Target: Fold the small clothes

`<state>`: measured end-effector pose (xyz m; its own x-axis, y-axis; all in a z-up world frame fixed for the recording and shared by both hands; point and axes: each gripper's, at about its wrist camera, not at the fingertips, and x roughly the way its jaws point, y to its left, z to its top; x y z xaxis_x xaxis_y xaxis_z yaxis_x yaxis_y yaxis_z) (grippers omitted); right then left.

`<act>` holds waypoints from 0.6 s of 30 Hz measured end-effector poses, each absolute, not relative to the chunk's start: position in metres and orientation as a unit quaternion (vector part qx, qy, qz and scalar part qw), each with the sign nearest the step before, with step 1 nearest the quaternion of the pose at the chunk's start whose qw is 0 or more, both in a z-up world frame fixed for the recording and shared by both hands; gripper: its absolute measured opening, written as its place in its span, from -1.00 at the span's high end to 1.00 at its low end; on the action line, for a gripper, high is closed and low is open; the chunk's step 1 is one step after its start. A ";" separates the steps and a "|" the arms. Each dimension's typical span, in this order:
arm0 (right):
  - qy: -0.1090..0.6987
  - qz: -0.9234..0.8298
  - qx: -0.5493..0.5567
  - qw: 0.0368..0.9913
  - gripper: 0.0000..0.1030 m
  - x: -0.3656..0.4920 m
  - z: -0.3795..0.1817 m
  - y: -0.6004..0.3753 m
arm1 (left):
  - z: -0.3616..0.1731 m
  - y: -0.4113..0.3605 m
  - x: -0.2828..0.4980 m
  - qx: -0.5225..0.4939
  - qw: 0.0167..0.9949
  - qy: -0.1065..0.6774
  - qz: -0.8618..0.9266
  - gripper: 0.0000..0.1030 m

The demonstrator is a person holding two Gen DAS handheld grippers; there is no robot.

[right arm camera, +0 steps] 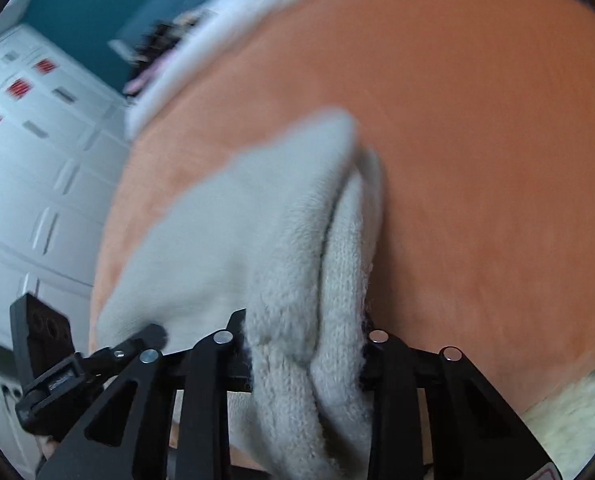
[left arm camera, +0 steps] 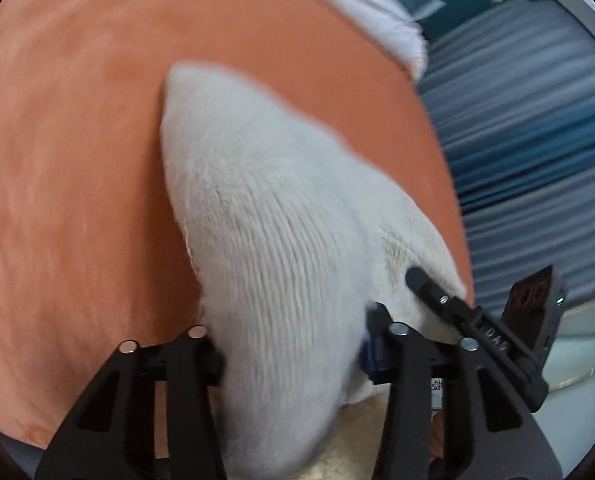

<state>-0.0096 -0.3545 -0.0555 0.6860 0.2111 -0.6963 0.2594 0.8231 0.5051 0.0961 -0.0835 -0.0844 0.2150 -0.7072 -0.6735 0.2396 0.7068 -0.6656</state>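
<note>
A small white knitted garment (left arm camera: 265, 216) lies over an orange blanket (left arm camera: 77, 160). My left gripper (left arm camera: 293, 356) is shut on the near edge of the garment, which bunches between its jaws. In the right wrist view the same white garment (right arm camera: 257, 220) hangs folded in thick layers, and my right gripper (right arm camera: 301, 360) is shut on it. The other gripper's finger (left arm camera: 437, 296) touches the garment's right corner, and shows at the lower left in the right wrist view (right arm camera: 137, 344). Both views are blurred by motion.
The orange blanket (right arm camera: 477, 140) covers the work surface. White bedding (left arm camera: 361, 4) lies at its far edge. A blue-grey striped cover (left arm camera: 529, 128) is to the right. White cabinets (right arm camera: 37, 160) with red labels stand at the left. Cream fleece (right arm camera: 569, 412) shows at the near edge.
</note>
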 end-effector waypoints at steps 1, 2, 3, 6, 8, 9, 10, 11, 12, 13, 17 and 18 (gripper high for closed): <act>0.370 -0.006 0.287 0.884 0.48 -0.010 -0.026 -0.348 | -0.056 -0.077 0.100 -0.219 0.758 0.517 -0.331 0.21; 0.335 0.004 0.273 0.902 0.48 -0.011 0.010 -0.340 | -0.034 -0.071 0.103 -0.225 0.763 0.498 -0.345 0.21; 0.307 0.011 0.259 0.916 0.48 -0.011 0.038 -0.332 | -0.009 -0.063 0.107 -0.231 0.767 0.479 -0.358 0.21; 0.221 0.037 0.242 0.944 0.48 -0.014 0.115 -0.315 | 0.068 -0.033 0.114 -0.242 0.777 0.420 -0.401 0.21; 0.187 0.050 0.243 0.951 0.47 -0.014 0.140 -0.305 | 0.107 -0.016 0.112 -0.223 0.798 0.380 -0.411 0.19; 0.178 0.053 0.246 0.951 0.47 -0.008 0.145 -0.299 | 0.122 -0.007 0.112 -0.210 0.810 0.364 -0.409 0.18; 0.178 0.052 0.253 0.950 0.46 0.000 0.145 -0.293 | 0.129 -0.003 0.114 -0.202 0.816 0.359 -0.406 0.16; 0.182 0.052 0.255 0.948 0.44 0.006 0.140 -0.288 | 0.131 0.003 0.117 -0.196 0.822 0.358 -0.397 0.15; 0.195 0.047 0.253 0.946 0.44 0.014 0.127 -0.282 | 0.126 0.007 0.122 -0.193 0.826 0.363 -0.386 0.12; 0.216 0.040 0.252 0.942 0.41 0.026 0.108 -0.277 | 0.114 0.010 0.127 -0.191 0.829 0.374 -0.369 0.07; 0.337 0.030 0.282 0.898 0.09 0.075 -0.028 -0.280 | -0.003 0.025 0.161 -0.157 0.834 0.454 -0.270 -0.33; 0.400 -0.010 0.268 0.876 0.08 0.089 -0.072 -0.280 | -0.042 0.026 0.168 -0.148 0.834 0.477 -0.234 -0.33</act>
<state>0.0892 -0.2796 -0.0720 0.6800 0.1965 -0.7063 0.2319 0.8563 0.4616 0.1683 0.0259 -0.0425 0.4358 -0.5314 -0.7264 0.2481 0.8468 -0.4706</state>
